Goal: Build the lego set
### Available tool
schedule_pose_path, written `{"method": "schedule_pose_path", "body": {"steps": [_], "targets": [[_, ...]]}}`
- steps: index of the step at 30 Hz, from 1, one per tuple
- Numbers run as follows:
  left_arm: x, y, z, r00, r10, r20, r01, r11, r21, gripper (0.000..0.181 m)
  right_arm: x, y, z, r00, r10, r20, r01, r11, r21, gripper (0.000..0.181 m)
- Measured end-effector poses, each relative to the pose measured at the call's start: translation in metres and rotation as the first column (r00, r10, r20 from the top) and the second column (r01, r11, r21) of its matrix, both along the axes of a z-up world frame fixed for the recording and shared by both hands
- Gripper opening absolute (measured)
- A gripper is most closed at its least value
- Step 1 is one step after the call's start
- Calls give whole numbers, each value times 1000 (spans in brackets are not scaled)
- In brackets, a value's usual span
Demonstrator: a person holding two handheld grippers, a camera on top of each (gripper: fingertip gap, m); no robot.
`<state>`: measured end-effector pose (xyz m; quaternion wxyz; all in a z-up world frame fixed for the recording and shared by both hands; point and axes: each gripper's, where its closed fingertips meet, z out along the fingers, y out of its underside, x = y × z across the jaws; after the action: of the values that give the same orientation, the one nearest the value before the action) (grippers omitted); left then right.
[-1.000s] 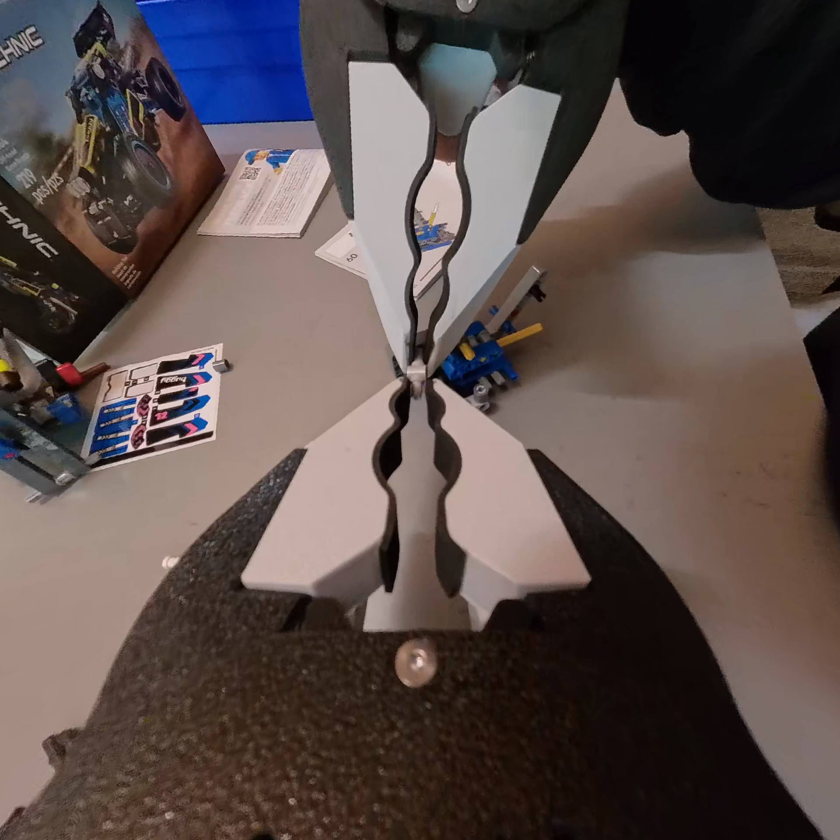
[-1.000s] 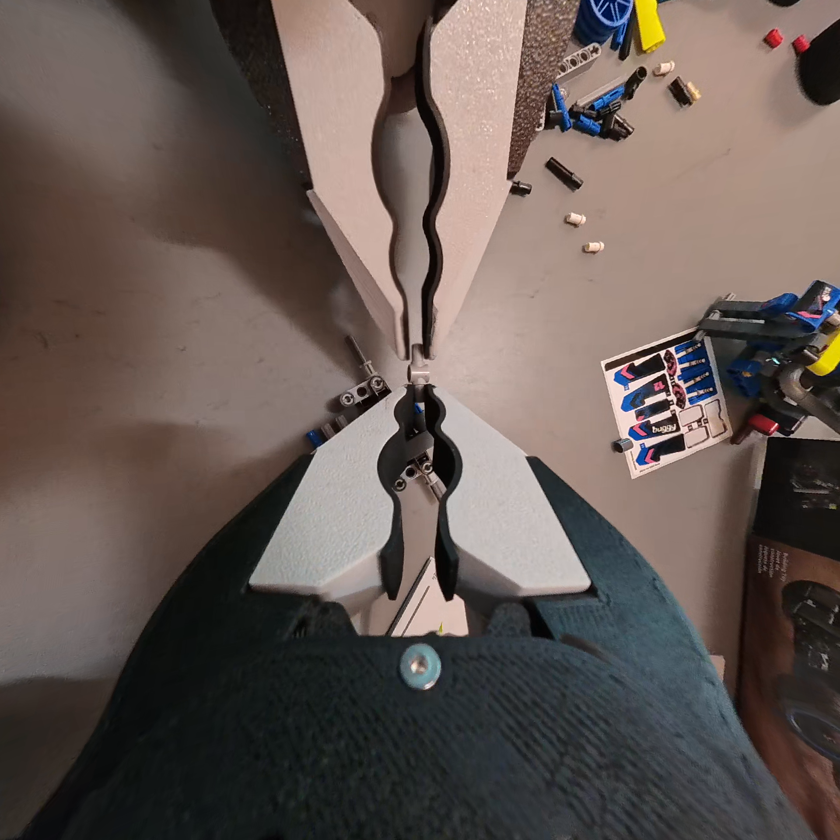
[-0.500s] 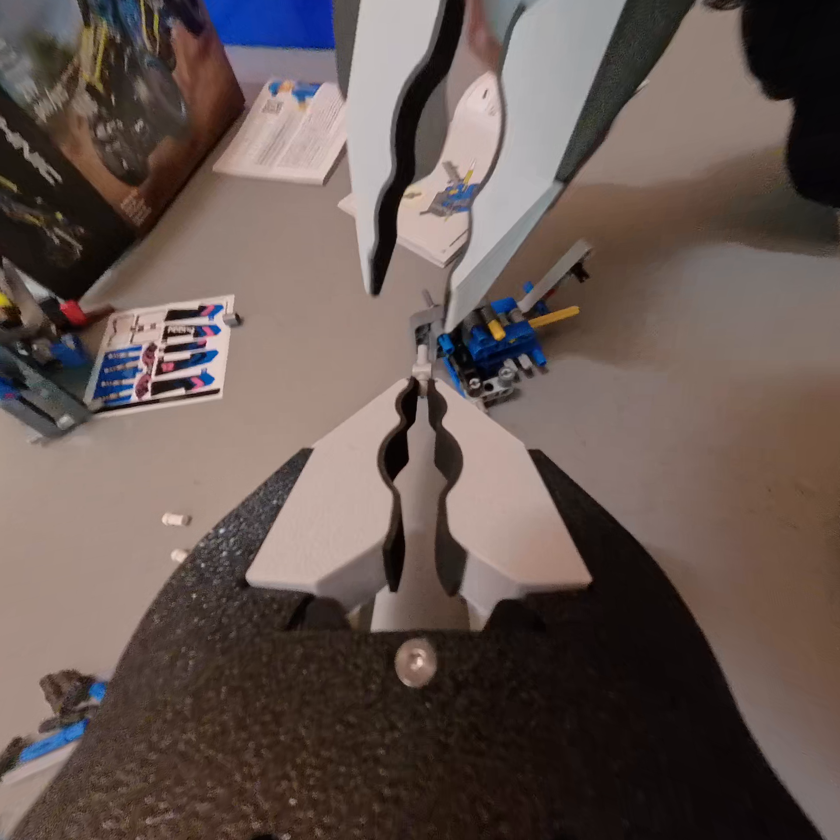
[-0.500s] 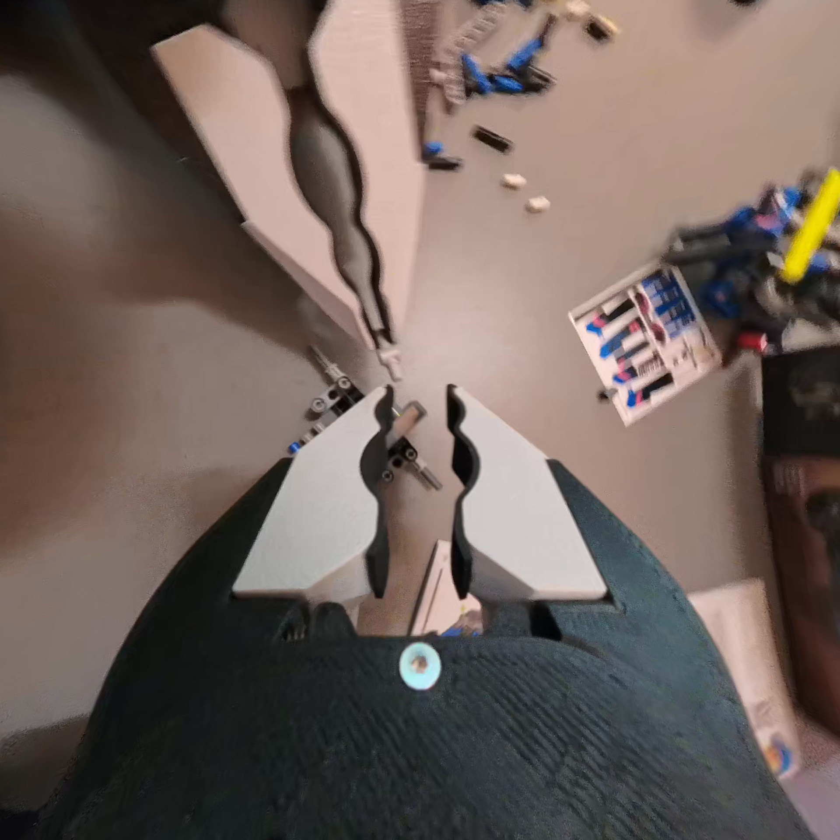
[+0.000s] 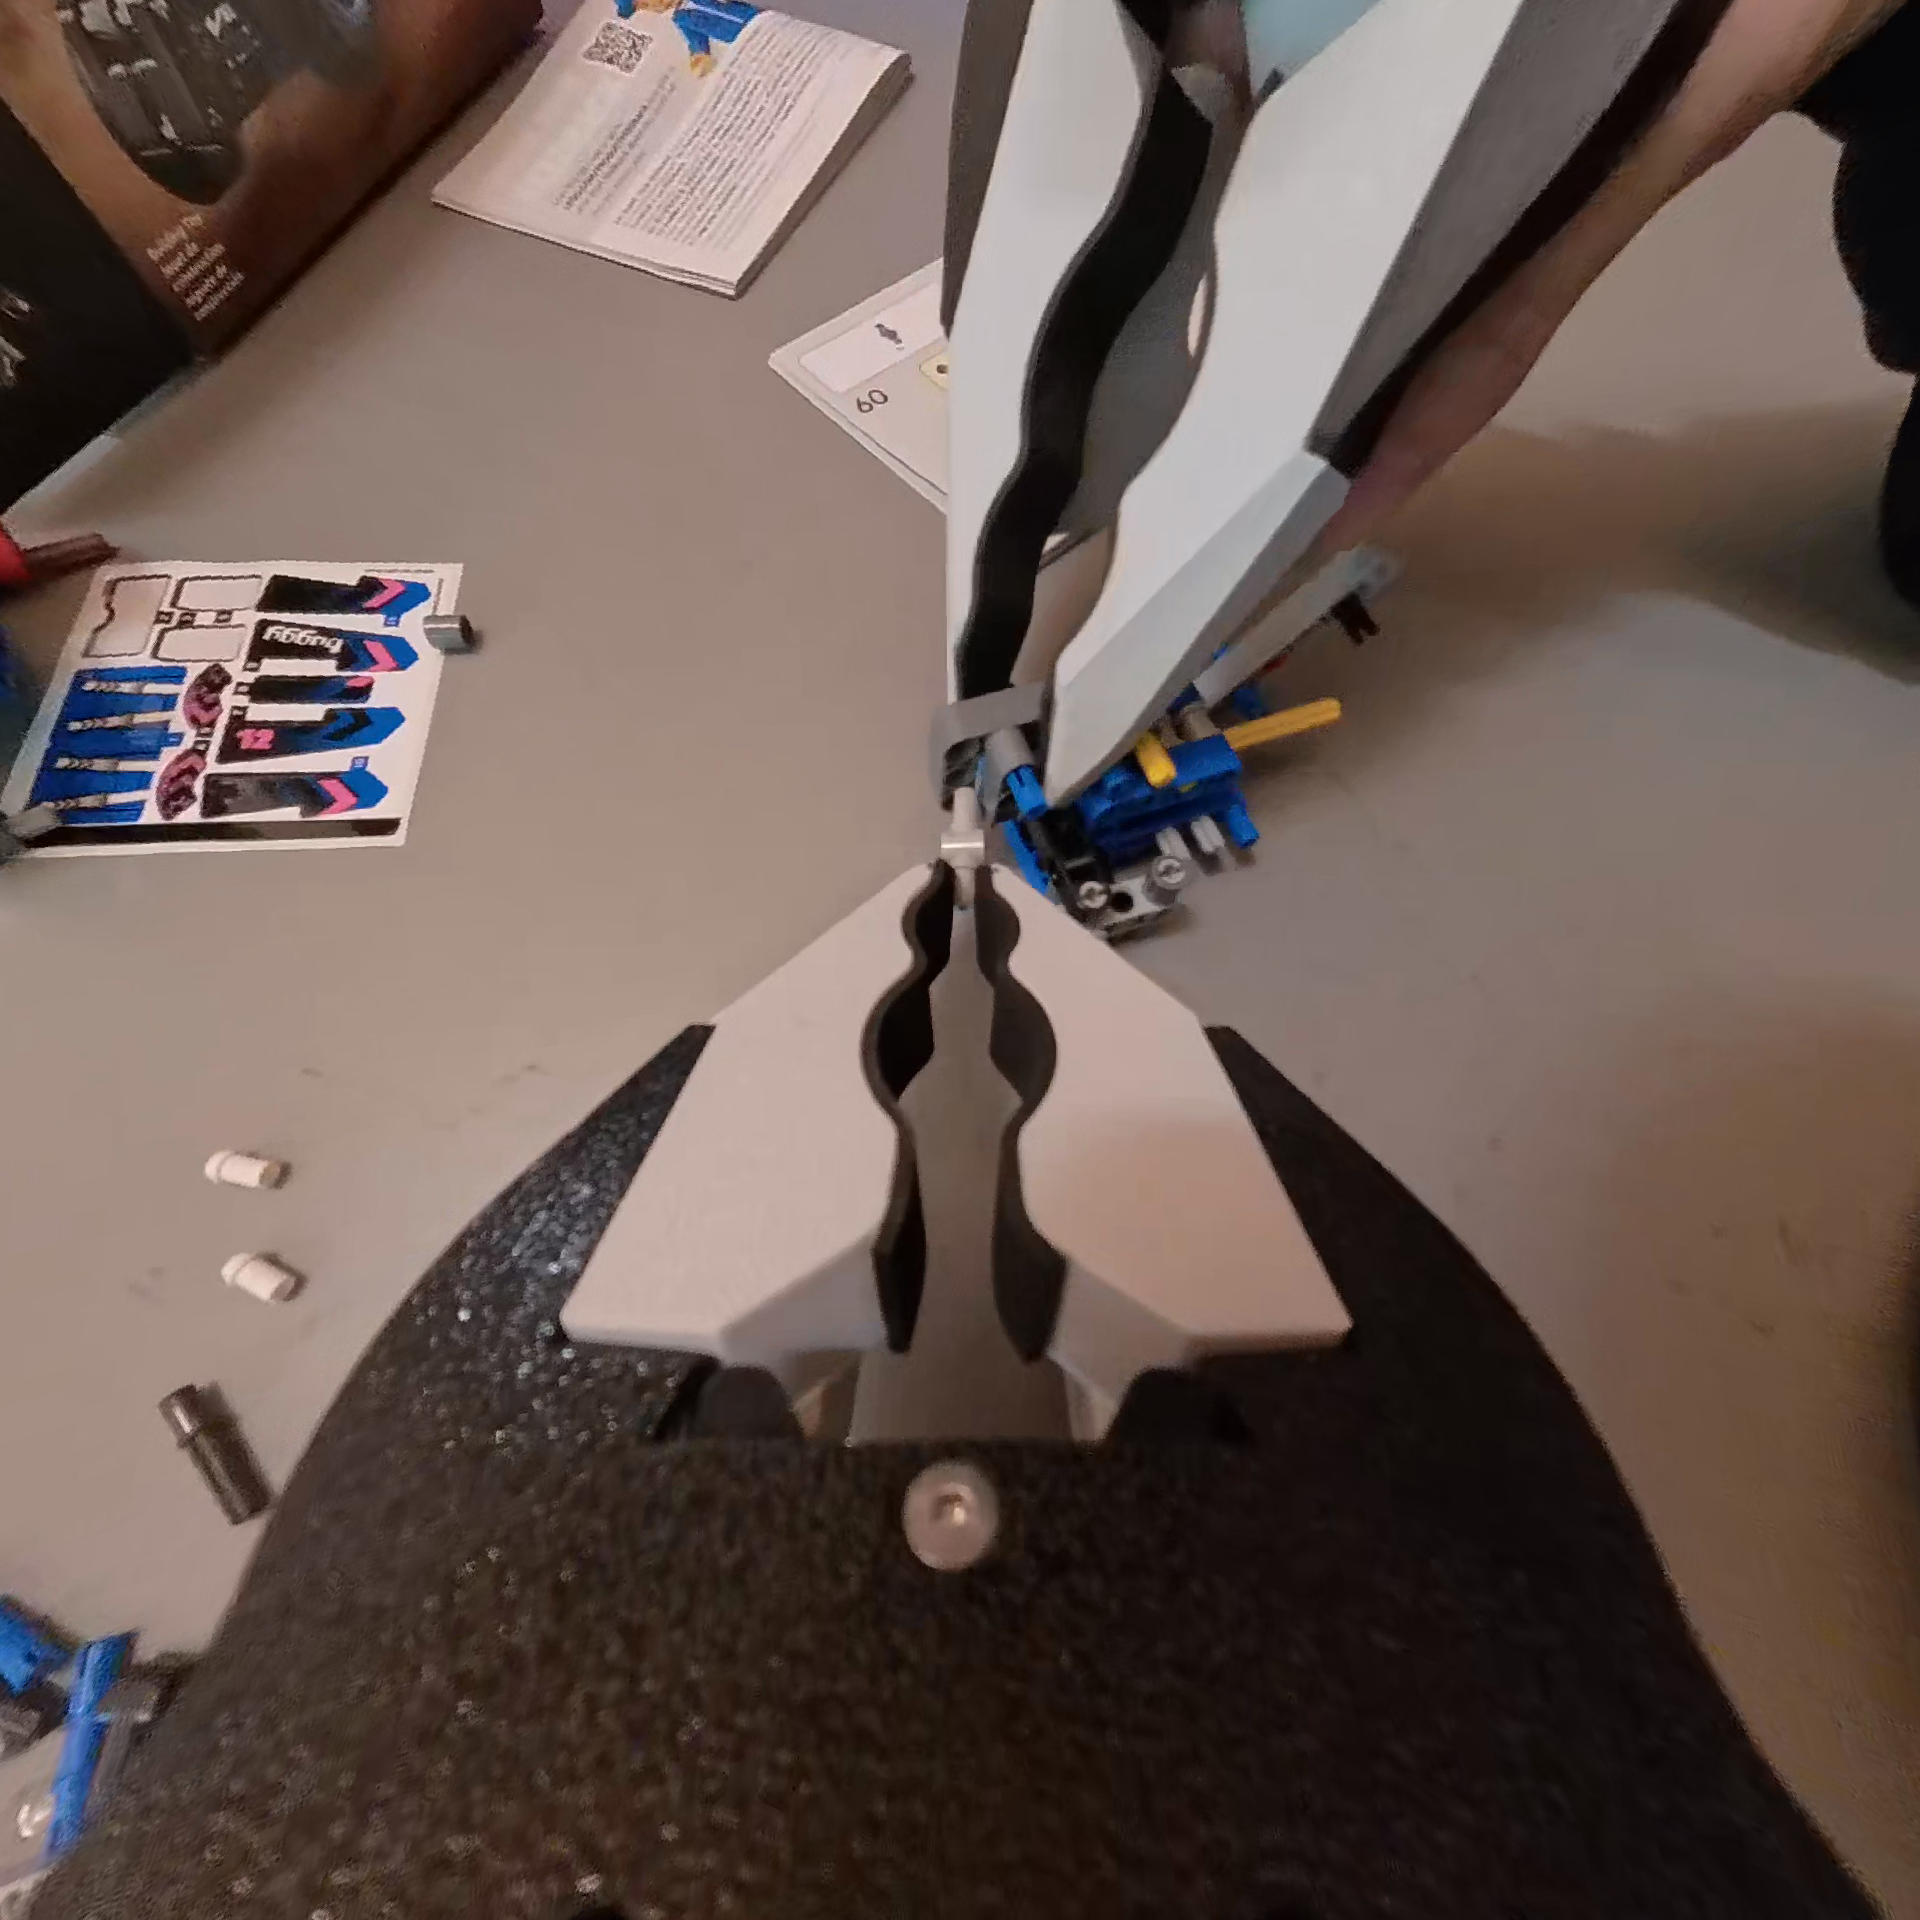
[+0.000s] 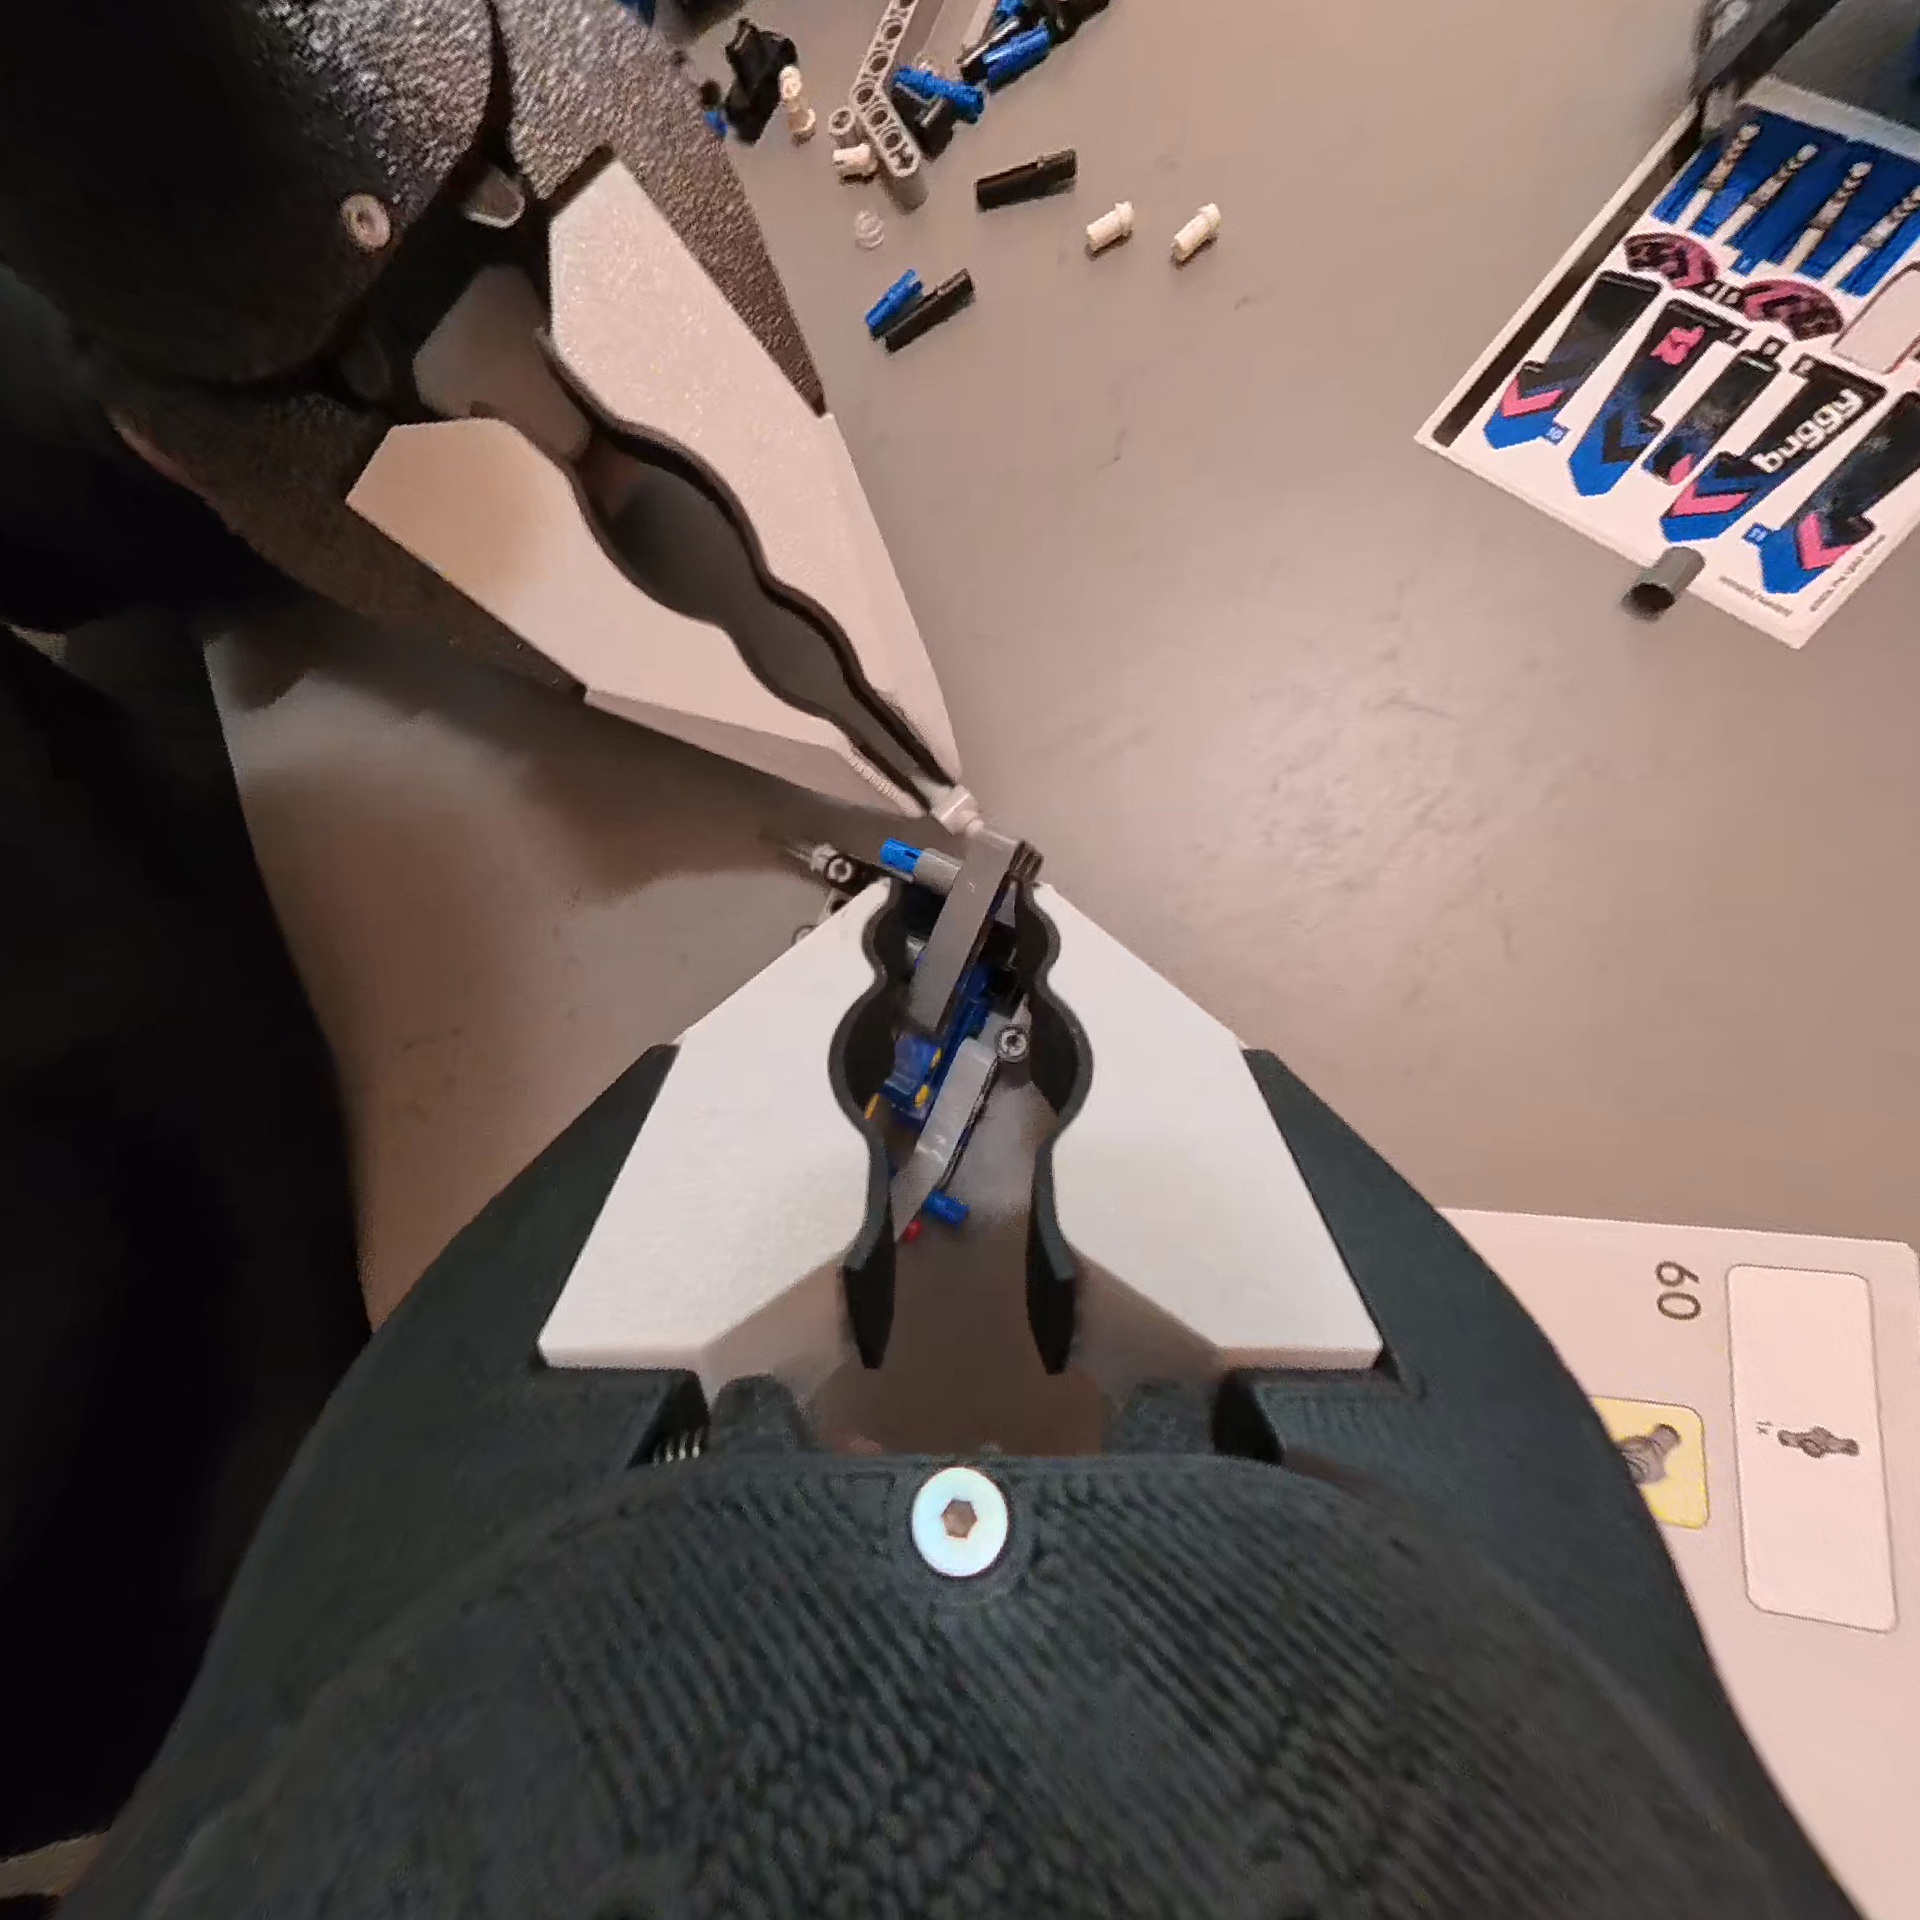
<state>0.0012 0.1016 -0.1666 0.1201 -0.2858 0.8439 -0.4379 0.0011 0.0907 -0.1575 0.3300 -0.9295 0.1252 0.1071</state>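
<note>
Seen from the left wrist view, at the far left of the grey worktop (image 5: 644,997) a dark cardboard set box (image 5: 187,156) stands, with a white sticker sheet printed in blue, black and pink (image 5: 223,707) lying flat before it. A small grey tube piece (image 5: 449,632) rests just beside the sheet's right edge. Nearer the camera lie two short cream-white pins (image 5: 246,1170) and one black pin (image 5: 213,1449). A closed white paper booklet (image 5: 675,135) lies farther back, and an open white instruction page (image 5: 883,364) lies beside it, partly hidden.

In the middle, the left gripper (image 5: 966,891), with pale grey fingers lined in black, has its tips pressed together on a small light-grey connector pin (image 5: 962,836). The pin's far end meets a grey beam at the end of the blue, grey and yellow brick assembly (image 5: 1132,800), which sits low at the worktop; whether it rests there cannot be told.

The right gripper (image 5: 1023,727) reaches in from the top, its fingers pinching the assembly across the grey beam. In the right wrist view the right gripper (image 6: 961,899) has that beam running back between its partly closed fingers, with the blue parts behind it. A bare forearm (image 5: 1558,260) shows at the upper right of the left wrist view.

In the right wrist view, loose blue, black and grey pieces (image 6: 914,104) lie scattered at the top.
</note>
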Motion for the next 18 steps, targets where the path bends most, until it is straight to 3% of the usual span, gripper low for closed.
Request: {"method": "schedule_pose_path", "body": {"steps": [8,18], "targets": [[2,0,-4,999,42,-2,-42,998,35,1,3,0,-3,993,-99,-69,101,995,25,14],[2,0,-6,996,77,-46,-76,997,17,1,2,2,-2,982,-182,-46,186,975,122,14]]}}
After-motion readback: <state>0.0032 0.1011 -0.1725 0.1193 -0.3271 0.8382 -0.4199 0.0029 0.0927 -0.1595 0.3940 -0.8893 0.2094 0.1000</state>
